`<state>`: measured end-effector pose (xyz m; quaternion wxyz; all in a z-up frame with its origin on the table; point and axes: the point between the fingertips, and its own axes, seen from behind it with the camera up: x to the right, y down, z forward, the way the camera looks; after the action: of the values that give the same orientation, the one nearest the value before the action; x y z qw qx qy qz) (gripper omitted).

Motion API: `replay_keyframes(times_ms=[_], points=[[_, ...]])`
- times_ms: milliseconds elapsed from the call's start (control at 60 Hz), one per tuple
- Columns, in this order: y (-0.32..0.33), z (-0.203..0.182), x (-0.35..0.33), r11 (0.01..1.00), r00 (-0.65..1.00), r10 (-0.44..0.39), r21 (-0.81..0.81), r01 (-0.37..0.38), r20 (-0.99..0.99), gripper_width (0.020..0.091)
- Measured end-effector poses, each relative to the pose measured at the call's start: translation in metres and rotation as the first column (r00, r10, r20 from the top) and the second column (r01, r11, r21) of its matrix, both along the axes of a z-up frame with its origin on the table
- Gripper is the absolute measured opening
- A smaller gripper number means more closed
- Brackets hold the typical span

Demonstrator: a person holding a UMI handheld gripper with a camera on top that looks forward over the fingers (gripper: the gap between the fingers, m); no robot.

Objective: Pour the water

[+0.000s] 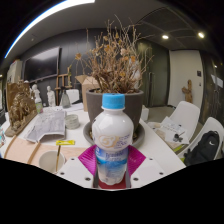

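Observation:
A clear water bottle [112,135] with a blue cap [113,101] and a white-and-blue label stands upright between my fingers. My gripper [112,166] is shut on the bottle's lower body, with the magenta pads [87,160] pressing on both sides. The bottle's base is hidden behind the fingers. No cup or other vessel for water shows clearly.
Just beyond the bottle stands a large dark pot [113,102] with a dry, brown plant [118,60] on a white round table [160,150]. A plastic bag [45,125] and small jars lie to the left, and white chairs [185,122] stand to the right.

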<state>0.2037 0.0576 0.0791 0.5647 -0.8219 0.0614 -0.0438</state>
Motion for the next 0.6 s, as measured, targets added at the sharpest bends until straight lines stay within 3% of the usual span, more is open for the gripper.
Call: replay_keyframes(times_ms=[133, 283, 317, 383, 400, 433, 600], points=[[-0.002, -0.015, -0.001, 1.000, 1.000, -0.002, 0.009, 0.002, 0.005, 0.0380], [-0.008, -0.017, -0.001, 1.000, 1.000, -0.010, -0.001, 0.010, 0.017, 0.0514], [-0.010, -0.020, 0.000, 1.000, 1.000, -0.017, -0.015, 0.017, 0.012, 0.0578], [-0.018, -0.015, -0.002, 0.999, 1.000, -0.030, -0.042, 0.029, -0.008, 0.0847], [-0.020, -0.014, -0.003, 0.998, 0.999, -0.033, -0.047, 0.033, -0.013, 0.0868], [-0.026, -0.011, -0.005, 0.997, 0.999, -0.041, -0.060, 0.039, -0.021, 0.0836], [-0.070, 0.020, -0.034, 0.994, 0.998, -0.051, -0.099, 0.048, -0.029, 0.0854]])
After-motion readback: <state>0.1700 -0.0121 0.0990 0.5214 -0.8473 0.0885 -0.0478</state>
